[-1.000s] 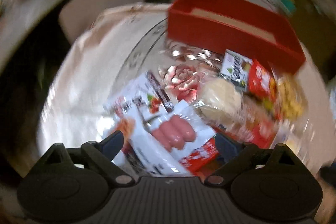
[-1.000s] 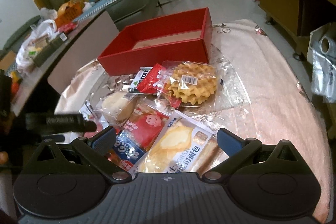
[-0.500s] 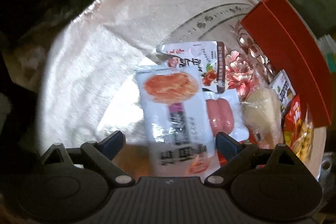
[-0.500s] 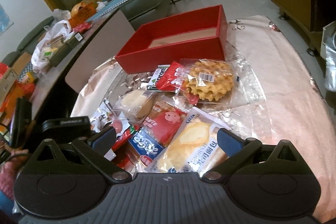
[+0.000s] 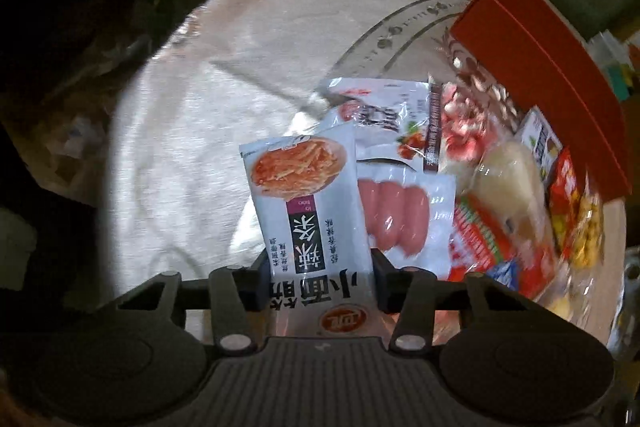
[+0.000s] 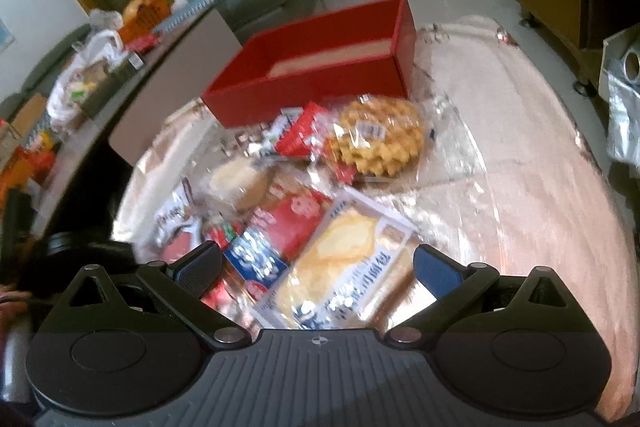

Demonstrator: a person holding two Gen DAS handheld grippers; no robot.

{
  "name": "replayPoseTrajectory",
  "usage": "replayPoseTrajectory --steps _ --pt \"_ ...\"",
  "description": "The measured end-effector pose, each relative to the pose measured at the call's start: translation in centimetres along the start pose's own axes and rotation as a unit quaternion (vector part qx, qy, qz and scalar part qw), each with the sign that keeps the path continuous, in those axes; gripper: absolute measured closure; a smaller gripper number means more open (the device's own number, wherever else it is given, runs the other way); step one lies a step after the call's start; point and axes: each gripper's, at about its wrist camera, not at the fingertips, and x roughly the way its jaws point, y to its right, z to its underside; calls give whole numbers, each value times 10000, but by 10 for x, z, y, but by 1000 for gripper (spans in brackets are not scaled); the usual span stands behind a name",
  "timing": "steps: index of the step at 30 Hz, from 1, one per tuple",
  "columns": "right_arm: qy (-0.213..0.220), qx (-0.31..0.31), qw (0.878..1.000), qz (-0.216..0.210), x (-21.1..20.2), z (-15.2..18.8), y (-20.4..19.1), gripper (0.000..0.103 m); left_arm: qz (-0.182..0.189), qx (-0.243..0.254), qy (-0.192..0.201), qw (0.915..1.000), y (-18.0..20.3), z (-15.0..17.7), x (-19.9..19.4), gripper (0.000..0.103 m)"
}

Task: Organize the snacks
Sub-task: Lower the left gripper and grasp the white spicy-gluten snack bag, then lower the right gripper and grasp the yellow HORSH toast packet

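- Closed since the earlier frame, the left gripper [image 5: 320, 277] now pinches the white noodle-snack packet [image 5: 308, 203] by its lower end, sausage pack [image 5: 400, 219] just right.
- Right gripper [image 6: 316, 267] spread above the bread packet [image 6: 344, 267]; red box [image 6: 320, 67] well ahead.

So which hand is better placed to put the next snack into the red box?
Left. The left gripper is shut on the white noodle snack packet, so it can carry it to the red box. The right gripper is open above the bread packet, holding nothing.
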Motion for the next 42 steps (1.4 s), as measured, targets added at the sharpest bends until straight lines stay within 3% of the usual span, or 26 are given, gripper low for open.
replayPoseTrajectory --steps 3,8,15,19,21,25,30,32,34,38,42 --pt "-227 35 9996 167 12 4 1 0 45 320 63 9995 -5 7 -3 65" --pt "-479 2 9980 418 29 12 -1 0 654 802 53 9946 0 16 -9 65" --pt "-663 -257 9936 879 48 18 -18 0 1323 893 -195 9870 7 19 -10 65" --pt "-764 249 9909 1078 68 16 -23 0 1551 1027 -233 9823 10 21 -16 65" --pt "-838 163 9856 1460 81 18 -28 0 1672 1033 -271 9801 11 20 -17 65" --pt "-685 20 9841 1639 85 23 -32 0 1885 1071 -314 9757 6 21 -23 65" --pt "-1243 -653 9816 1294 84 19 -29 0 2091 1112 -324 9710 5 19 -28 65" --pt "-1785 -1102 9696 1256 86 15 -28 0 2142 1165 -314 9693 6 19 -31 65" --pt "-2184 -1208 9568 1490 83 10 -20 0 2167 1187 -298 9685 7 19 -33 65" --pt "-1853 -1803 9408 2190 72 7 -6 0 2092 1325 -324 9683 20 25 -30 64" --pt "-1343 -1403 9599 2023 65 13 10 0 1684 1666 -156 9714 35 36 -22 64"
